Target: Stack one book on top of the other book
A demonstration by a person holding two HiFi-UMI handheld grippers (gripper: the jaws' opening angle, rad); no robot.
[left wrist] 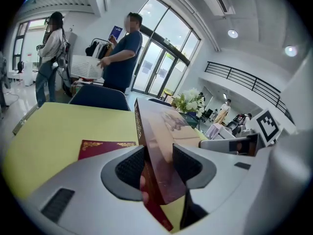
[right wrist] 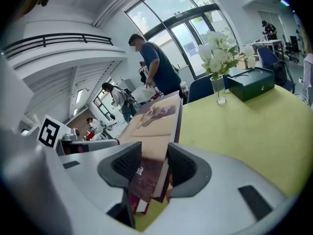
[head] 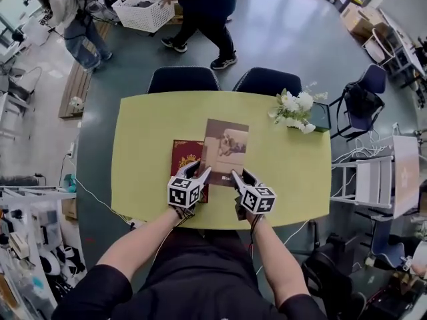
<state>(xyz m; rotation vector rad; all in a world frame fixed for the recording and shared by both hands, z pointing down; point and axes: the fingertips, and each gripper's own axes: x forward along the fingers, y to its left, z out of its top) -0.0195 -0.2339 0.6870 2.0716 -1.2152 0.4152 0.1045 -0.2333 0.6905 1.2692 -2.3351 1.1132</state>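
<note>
A brown book [head: 225, 149] with a picture on its cover hangs tilted above the yellow table [head: 147, 125]. My left gripper [head: 199, 173] is shut on its near left corner and my right gripper [head: 237, 176] on its near right corner. In the left gripper view the pads clamp the brown book [left wrist: 157, 136] at my left gripper [left wrist: 159, 168]. My right gripper [right wrist: 149, 168] grips the same brown book [right wrist: 155, 121] in the right gripper view. A dark red book [head: 182, 153] with gold ornament lies flat on the table, partly under the brown book's left side; the red book [left wrist: 105, 148] also shows in the left gripper view.
White flowers in a glass vase [head: 293, 109] and a dark green box [head: 321, 116] stand at the table's far right. Two dark blue chairs [head: 183, 79] [head: 268, 81] are pushed in at the far edge. Beyond them two people stand with a white basket [head: 143, 9].
</note>
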